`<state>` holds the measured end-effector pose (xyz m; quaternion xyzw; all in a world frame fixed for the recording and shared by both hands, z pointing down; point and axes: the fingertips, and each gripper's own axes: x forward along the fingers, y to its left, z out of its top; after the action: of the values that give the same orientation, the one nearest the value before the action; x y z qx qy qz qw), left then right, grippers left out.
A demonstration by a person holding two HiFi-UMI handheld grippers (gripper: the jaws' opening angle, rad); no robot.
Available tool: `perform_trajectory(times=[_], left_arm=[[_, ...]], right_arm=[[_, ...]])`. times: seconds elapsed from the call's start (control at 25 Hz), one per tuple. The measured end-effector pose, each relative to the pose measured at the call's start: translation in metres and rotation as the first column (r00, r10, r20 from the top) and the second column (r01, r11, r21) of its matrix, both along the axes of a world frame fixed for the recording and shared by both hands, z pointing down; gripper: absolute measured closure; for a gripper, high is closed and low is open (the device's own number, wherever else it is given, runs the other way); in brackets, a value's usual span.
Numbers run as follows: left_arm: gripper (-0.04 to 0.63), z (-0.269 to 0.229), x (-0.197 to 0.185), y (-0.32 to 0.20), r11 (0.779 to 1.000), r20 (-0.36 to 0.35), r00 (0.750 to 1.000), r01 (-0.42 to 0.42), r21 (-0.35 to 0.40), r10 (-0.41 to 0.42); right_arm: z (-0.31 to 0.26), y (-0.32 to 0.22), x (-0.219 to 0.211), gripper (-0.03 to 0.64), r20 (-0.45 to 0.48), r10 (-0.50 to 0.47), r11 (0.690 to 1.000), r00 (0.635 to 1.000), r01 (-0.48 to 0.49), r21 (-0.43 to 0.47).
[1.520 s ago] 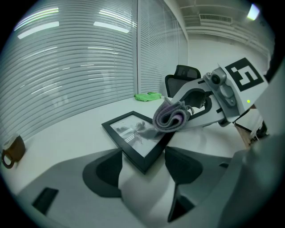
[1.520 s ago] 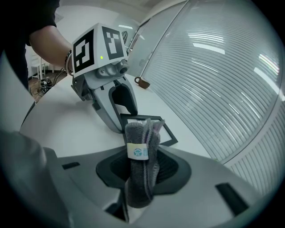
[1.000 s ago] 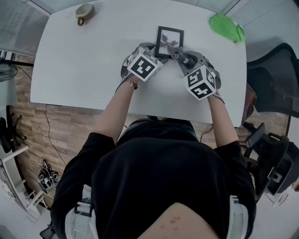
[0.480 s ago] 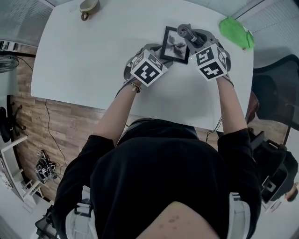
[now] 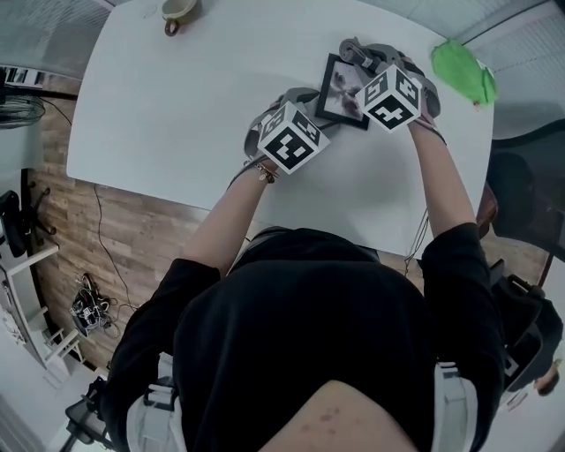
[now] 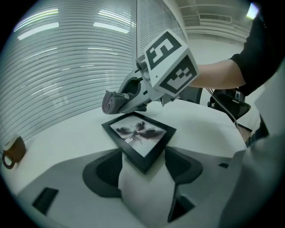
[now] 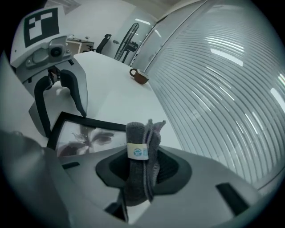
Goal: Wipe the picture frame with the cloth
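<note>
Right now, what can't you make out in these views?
- Whether the cloth touches the frame: in the head view the cube covers the spot, and the left gripper view's angle is too flat to tell.
- Label on the cloth: print too small in the right gripper view.
- Green thing: too small in the head view to identify.
- Cup: cut off by the head view's top edge.

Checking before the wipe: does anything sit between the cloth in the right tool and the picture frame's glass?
Nothing visible. The right tool holds the rolled grey cloth just over the far edge of the black picture frame; the left tool holds only its near corner, off the glass.
</note>
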<state>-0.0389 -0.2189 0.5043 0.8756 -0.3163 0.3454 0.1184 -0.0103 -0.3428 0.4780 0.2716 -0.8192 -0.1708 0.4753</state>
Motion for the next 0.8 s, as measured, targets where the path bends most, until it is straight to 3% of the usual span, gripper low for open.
perform_trajectory(times=[0.8], left_arm=[[0.282,0.000,0.000,0.001,1.000,0.002,1.000,-0.002,-0.001,0.002]], right_arm=[[0.016,0.012,-0.002,0.506,-0.084,0.005,0.994,0.996,0.005,0.109]])
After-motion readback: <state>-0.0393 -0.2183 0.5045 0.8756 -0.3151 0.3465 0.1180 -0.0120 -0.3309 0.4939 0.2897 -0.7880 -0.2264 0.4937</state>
